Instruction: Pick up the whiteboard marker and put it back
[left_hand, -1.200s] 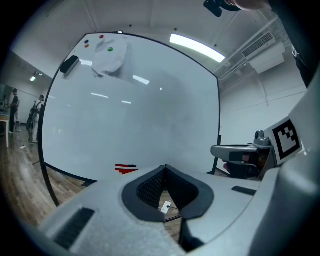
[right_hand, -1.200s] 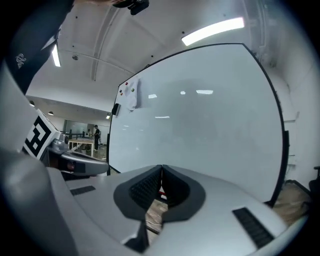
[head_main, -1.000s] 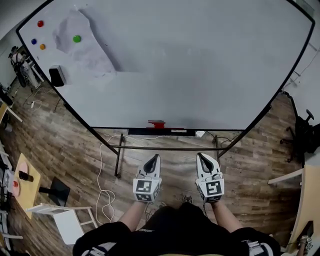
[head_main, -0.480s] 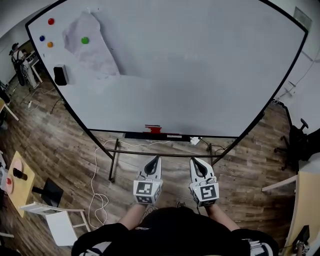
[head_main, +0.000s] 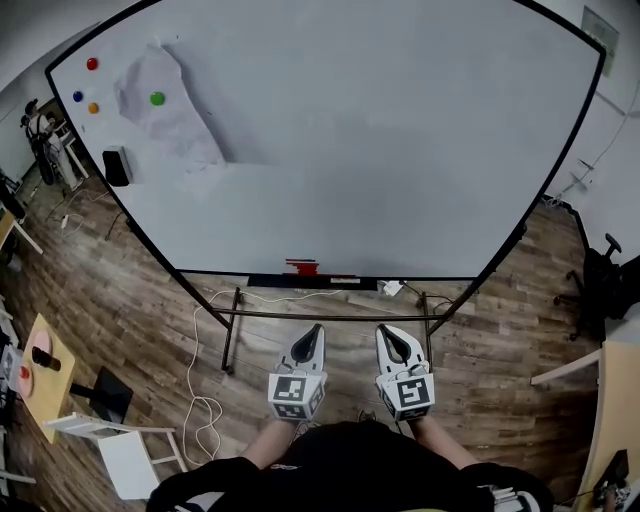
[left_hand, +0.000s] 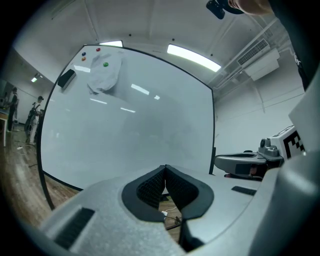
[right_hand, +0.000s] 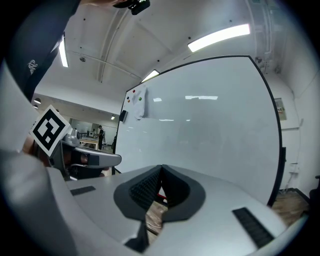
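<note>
Wide shot first: a big whiteboard (head_main: 400, 150) fills most of the head view, its face blank and tilting away from us. It stands on a wood-plank floor (head_main: 130, 290), held up by a dark metal stand (head_main: 330, 316) whose crossbar runs just below the board's bottom edge.

Down at the near edge are the person's two forearms, a tool in each hand. The left tool (head_main: 314, 329) and the right tool (head_main: 386, 331) sit side by side, close together, and both point toward the foot of the board. Their own views show both clenched, pad tips pressed together with nothing caught between them.

Up in the board's top-left corner a crumpled sheet of paper (head_main: 180, 130) hangs flat against it, with a black eraser (head_main: 117, 166) stuck just below and to its left. A white cable (head_main: 196, 340) trails across the floor under the stand.

Now the target. On the narrow black ledge (head_main: 340, 282) at the board's lower edge lies a small red piece that looks to be the marker (head_main: 302, 266) — ahead of both tools and well apart from them.

Smallest of all are four round magnets: red (head_main: 92, 64), blue (head_main: 78, 96), orange (head_main: 93, 107) and a green one (head_main: 157, 98) on the paper.
</note>
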